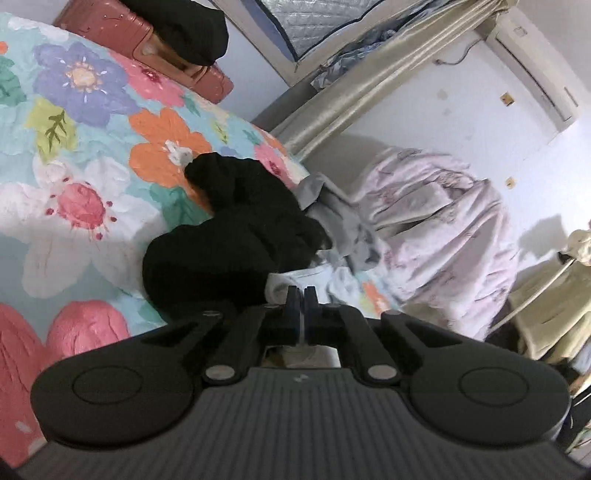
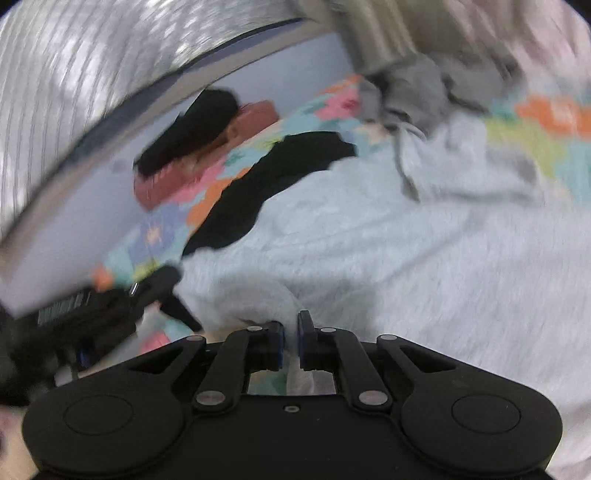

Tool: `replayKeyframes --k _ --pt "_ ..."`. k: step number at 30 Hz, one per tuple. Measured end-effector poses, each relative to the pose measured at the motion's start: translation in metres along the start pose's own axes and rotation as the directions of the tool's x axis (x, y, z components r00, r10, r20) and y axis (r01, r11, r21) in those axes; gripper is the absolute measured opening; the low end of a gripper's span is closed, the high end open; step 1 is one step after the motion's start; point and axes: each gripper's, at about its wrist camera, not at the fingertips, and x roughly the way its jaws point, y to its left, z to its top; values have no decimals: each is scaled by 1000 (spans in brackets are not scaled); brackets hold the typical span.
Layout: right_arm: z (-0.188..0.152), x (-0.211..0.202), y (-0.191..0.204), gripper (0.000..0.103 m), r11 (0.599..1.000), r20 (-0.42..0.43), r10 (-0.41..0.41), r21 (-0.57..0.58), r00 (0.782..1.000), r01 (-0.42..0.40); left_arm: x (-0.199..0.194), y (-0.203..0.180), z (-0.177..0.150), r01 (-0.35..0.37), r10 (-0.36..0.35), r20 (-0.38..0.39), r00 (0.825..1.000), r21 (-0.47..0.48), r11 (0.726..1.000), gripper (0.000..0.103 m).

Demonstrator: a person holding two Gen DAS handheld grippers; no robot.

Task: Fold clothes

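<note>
Clothes lie in a loose heap on a bed covered by a floral quilt point(image 1: 85, 122). In the left wrist view a crumpled black garment point(image 1: 229, 236) sits on the quilt, just beside a grey garment point(image 1: 347, 229) and touching a pale blue garment point(image 1: 317, 277) that lies right at the fingertips. Beyond them a pink blanket point(image 1: 443, 236) is bunched against the wall. A pink suitcase point(image 1: 122, 33) stands past the far edge of the bed with something black on top of it.

The left gripper point(image 1: 302, 291) has its jaws pressed together, with only a thin sliver showing between the pads; whether a fold of the pale blue cloth is caught there I cannot tell.

The right wrist view is blurred. The pale blue garment point(image 2: 369, 240) spreads wide over the quilt point(image 2: 546, 122), with the black garment point(image 2: 280, 170) along its far edge and the grey one point(image 2: 413, 92) bunched beyond it. The right gripper point(image 2: 291, 321) is nearly closed, pinching a raised fold of the pale blue cloth, which shows between the pads and below them. The left gripper point(image 2: 173, 291) appears at the left, at the edge of the same garment.
</note>
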Motion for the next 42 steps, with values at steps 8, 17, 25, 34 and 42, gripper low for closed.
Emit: replayKeyframes --k 8,17,25,34,42 --pt "3 -5 -11 10 979 9 139 147 990 -139 -5 -19 -12 125 -145 -114 983 -170 977 5" --pt "-27 9 36 11 974 -59 -25 -227 998 11 10 24 -50 -26 -6 -89 996 -357 934 3" --pt "-31 14 14 11 991 -52 6 -130 999 -12 11 32 -49 15 -31 -39 999 -348 937 3" --pt "-33 16 1 13 998 -48 59 -13 997 -59 16 23 -54 -54 12 -133 991 -318 946 42" --pt "-32 16 -6 13 994 -40 90 60 995 -88 21 29 -63 -14 -19 -90 996 -355 935 16"
